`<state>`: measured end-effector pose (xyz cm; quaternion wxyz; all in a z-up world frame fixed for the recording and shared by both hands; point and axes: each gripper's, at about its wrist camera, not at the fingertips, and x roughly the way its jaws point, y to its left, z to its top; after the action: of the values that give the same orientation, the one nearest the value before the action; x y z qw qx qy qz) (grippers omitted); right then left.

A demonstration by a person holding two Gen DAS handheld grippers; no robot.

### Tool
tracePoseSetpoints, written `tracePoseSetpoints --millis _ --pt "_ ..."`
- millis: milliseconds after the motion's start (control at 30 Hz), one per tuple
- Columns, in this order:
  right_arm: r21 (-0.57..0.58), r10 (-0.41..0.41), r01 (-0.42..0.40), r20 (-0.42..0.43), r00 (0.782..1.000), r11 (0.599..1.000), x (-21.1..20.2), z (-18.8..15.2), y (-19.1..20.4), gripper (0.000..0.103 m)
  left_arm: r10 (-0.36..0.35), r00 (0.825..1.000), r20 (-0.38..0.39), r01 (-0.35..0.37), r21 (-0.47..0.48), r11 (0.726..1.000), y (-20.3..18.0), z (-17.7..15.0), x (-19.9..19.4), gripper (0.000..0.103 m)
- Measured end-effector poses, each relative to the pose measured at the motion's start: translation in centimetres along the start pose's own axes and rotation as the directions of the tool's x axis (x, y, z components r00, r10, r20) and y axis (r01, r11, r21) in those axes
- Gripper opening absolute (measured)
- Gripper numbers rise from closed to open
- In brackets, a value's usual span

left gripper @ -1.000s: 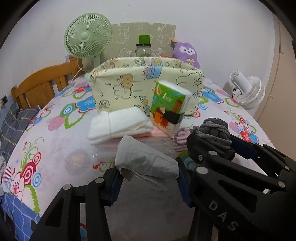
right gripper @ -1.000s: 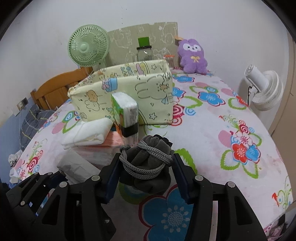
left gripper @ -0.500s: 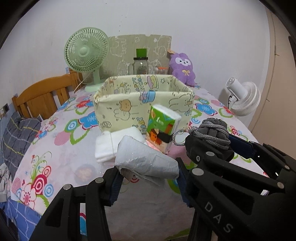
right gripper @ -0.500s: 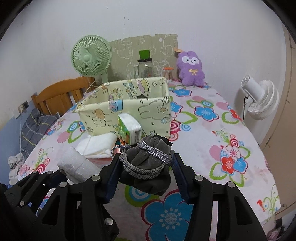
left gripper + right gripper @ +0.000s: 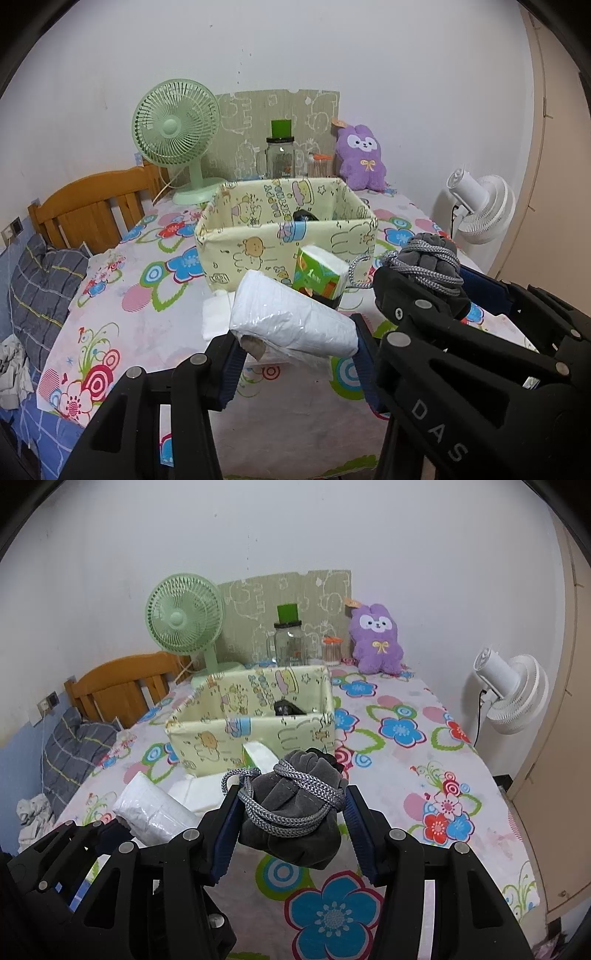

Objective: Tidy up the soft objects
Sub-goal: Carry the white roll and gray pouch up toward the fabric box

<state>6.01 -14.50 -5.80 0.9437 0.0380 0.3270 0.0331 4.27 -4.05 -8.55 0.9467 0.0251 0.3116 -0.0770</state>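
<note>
Item: my left tongs (image 5: 295, 363), clamped on a plastic-wrapped white roll (image 5: 291, 319); my right tongs (image 5: 291, 825), clamped on a grey drawstring pouch (image 5: 291, 812). Change: both lifted off the flowered tablecloth (image 5: 424, 760) since a second ago, now carried side by side. Destination, as I judge: the fabric bin (image 5: 284, 240) ahead, past the tissue pack (image 5: 319, 271).

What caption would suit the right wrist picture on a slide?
Right gripper holding a grey drawstring pouch above the flowered tablecloth, with the yellow fabric box ahead.
</note>
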Motion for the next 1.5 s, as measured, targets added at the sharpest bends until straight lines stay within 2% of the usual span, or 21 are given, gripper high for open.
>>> tracePoseSetpoints --millis 800,1500 --pt "0.006 -0.004 0.004 0.045 0.999 1.0 -2.4 4.4 0.3 0.058 -0.02 0.998 0.057 0.021 -0.015 1.0 0.3 4.0 -2.2 0.055" --pt "-0.002 0.0 0.0 0.056 0.998 1.0 1.1 8.6 0.7 0.058 -0.009 0.997 0.078 0.011 -0.03 0.999 1.6 7.9 0.8 0.055"
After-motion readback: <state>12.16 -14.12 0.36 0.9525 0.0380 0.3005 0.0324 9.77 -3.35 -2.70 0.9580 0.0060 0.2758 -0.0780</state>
